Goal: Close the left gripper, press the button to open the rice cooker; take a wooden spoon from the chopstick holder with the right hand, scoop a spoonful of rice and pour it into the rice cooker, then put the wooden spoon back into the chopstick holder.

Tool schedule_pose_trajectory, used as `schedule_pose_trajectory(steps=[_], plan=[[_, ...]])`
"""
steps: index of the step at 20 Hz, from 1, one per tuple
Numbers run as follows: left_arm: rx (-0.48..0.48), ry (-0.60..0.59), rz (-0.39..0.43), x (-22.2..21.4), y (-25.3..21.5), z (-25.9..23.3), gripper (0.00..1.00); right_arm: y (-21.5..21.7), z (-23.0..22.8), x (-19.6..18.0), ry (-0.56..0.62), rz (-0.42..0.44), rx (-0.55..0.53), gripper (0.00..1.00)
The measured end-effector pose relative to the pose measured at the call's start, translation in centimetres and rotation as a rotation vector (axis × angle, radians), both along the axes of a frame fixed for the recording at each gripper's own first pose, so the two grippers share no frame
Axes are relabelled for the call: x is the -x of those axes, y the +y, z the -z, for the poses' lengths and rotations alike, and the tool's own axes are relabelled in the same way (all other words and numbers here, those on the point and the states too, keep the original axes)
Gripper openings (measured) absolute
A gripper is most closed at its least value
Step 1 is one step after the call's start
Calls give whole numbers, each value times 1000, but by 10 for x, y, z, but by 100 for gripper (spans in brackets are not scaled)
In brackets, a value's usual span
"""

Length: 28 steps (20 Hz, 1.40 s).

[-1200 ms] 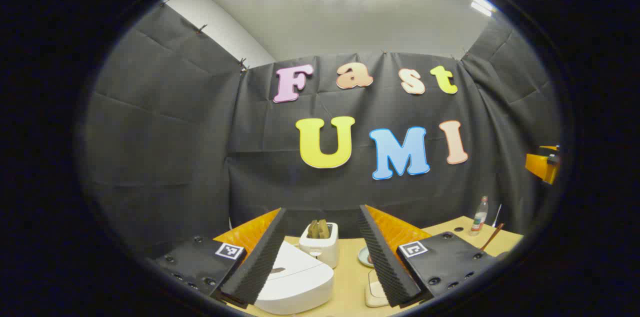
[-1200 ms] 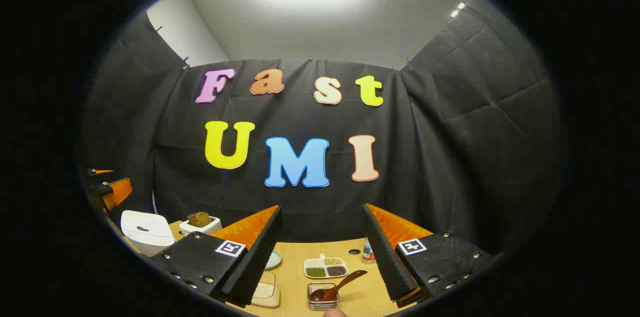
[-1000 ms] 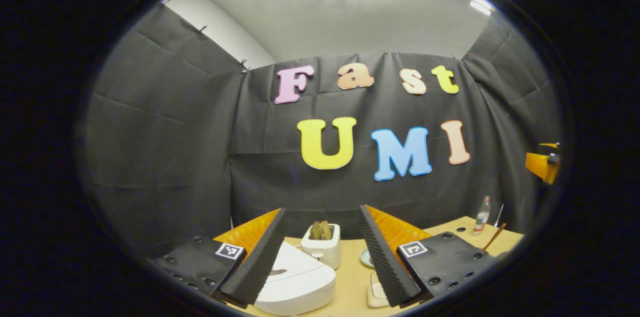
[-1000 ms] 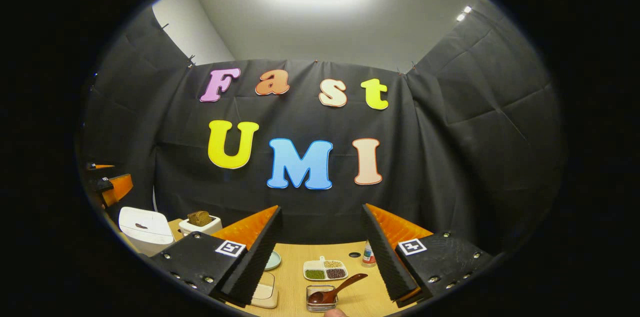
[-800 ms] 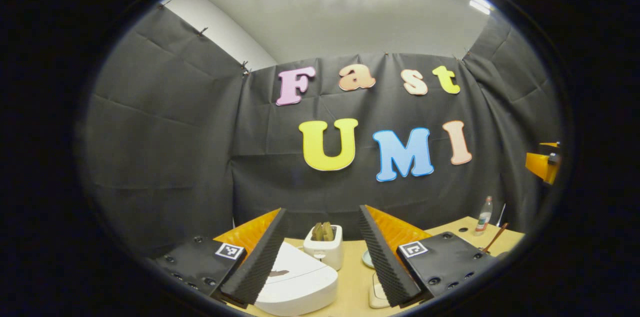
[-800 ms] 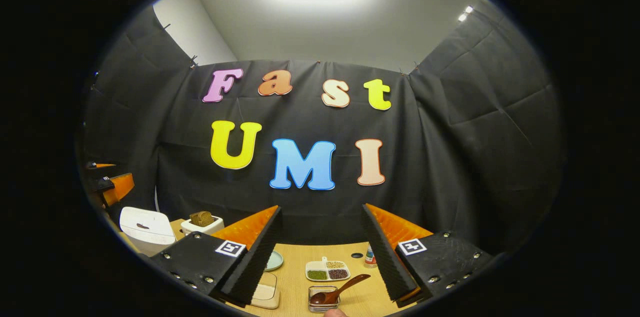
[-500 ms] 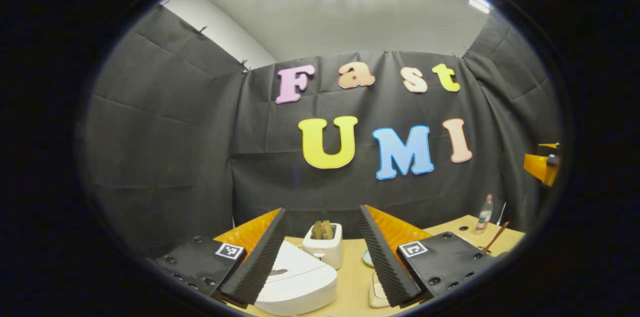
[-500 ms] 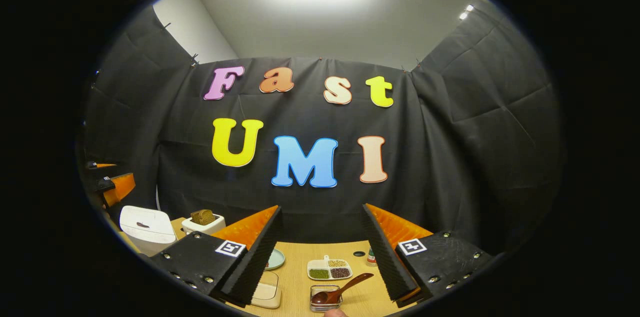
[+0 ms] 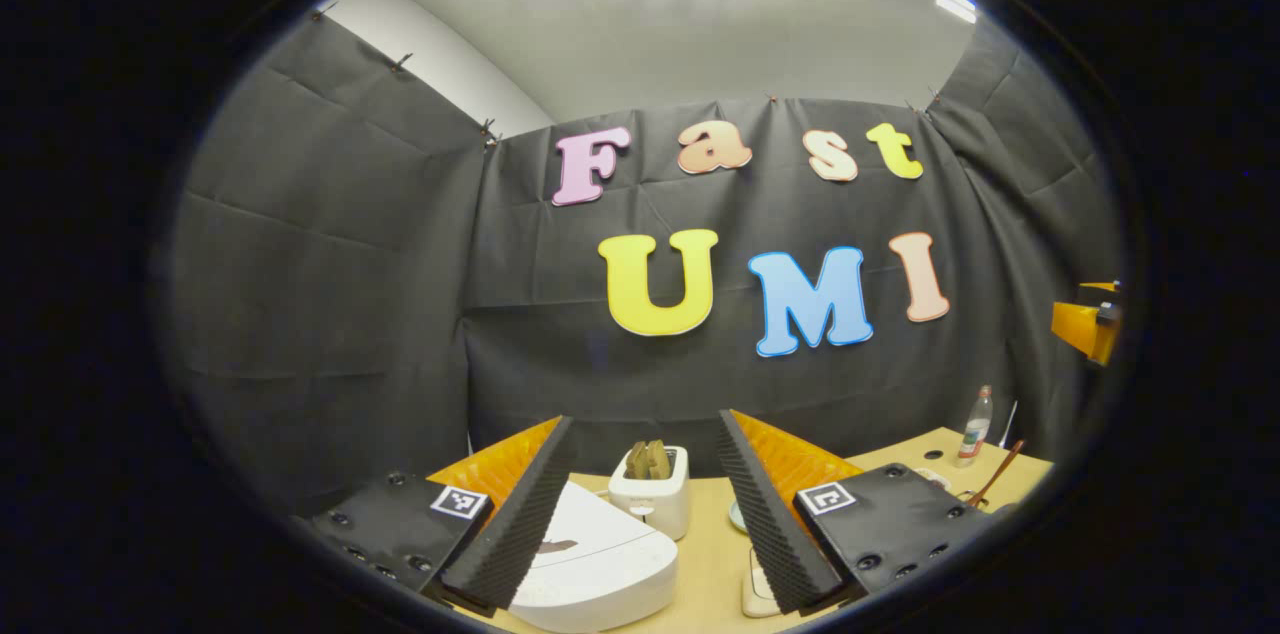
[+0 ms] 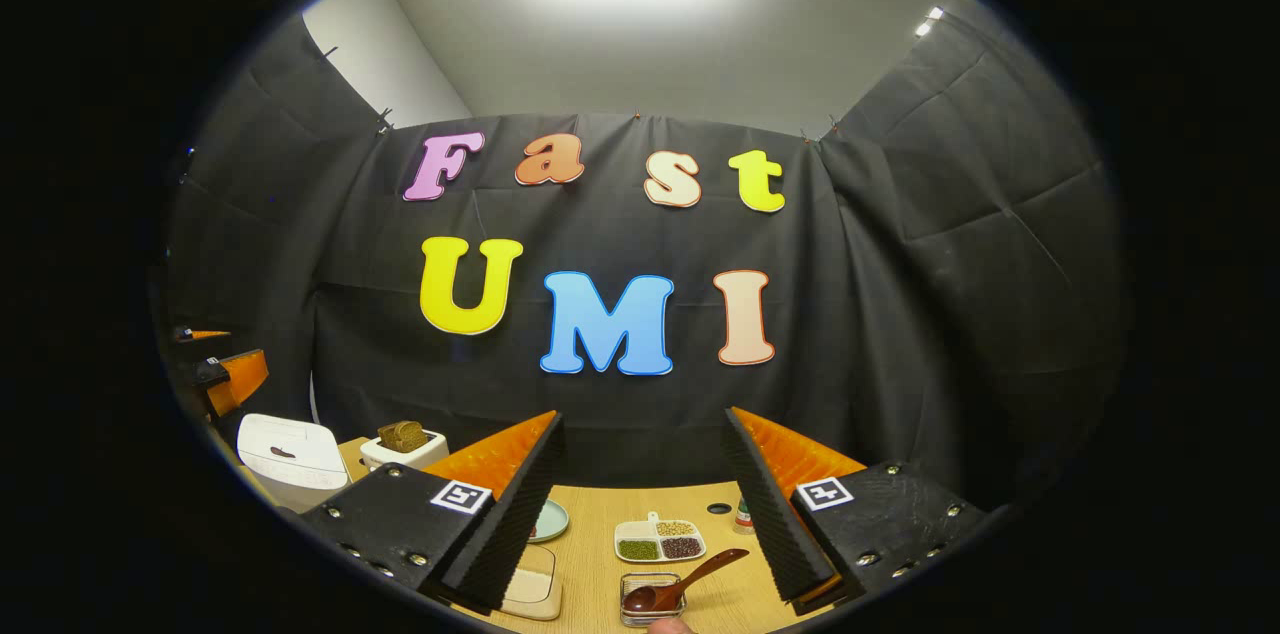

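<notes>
The left gripper (image 9: 645,504) hangs above the near edge of the table (image 9: 705,554) with its fingers spread wide and nothing between them. The white rice cooker (image 9: 600,569) sits on the table just under and ahead of this gripper, lid down, partly hidden behind the left finger. Behind the rice cooker stands a white toaster (image 9: 652,502) with slices of bread sticking out of the top. To the right of the rice cooker, far across the table, a small bottle (image 9: 973,426) stands near the black cloth wall.

The right gripper (image 10: 645,504) is likewise wide open and holds nothing. Seen from it, the rice cooker (image 10: 292,459) lies far off to the left, with the toaster (image 10: 403,449) beside it. The wooden spoon (image 10: 682,582) rests with its bowl in a small clear holder (image 10: 648,599) on the table (image 10: 590,554), well to the right of the rice cooker, its handle slanting up to the right. Just behind the holder is a white divided dish (image 10: 660,541) of green, tan and dark grains. A pale round plate (image 10: 550,520) lies between that dish and the rice cooker.
</notes>
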<state>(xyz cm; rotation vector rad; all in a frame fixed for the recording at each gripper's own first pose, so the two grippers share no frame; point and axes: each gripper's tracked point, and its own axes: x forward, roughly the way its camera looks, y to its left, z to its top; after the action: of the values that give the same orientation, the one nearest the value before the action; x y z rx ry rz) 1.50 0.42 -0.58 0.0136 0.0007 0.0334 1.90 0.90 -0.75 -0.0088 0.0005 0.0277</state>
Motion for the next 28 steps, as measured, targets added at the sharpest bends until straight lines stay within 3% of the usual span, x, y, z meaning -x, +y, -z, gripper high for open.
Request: schedule_pose_trajectory(steps=[1,5,8,10,13,22,28], plan=[[4,-3,-1,0,0,1,97,-1,0,0,-3,3,-1,95],[-4,-16,-10,-1,5,-3,77,0,0,-3,-3,2,-1,95],[4,-1,18,-3,-3,2,50,-1,1,-4,-6,4,2,95],[2,7,16,-4,1,2,42,0,4,-5,-1,4,1,95],[-1,3,-32,-6,13,4,10,0,5,-7,1,7,1,95],[-3,54,-80,-23,40,29,8,-1,-1,-8,-13,14,13,95],[23,158,-113,-37,74,81,8,-1,-2,0,-10,30,38,95]])
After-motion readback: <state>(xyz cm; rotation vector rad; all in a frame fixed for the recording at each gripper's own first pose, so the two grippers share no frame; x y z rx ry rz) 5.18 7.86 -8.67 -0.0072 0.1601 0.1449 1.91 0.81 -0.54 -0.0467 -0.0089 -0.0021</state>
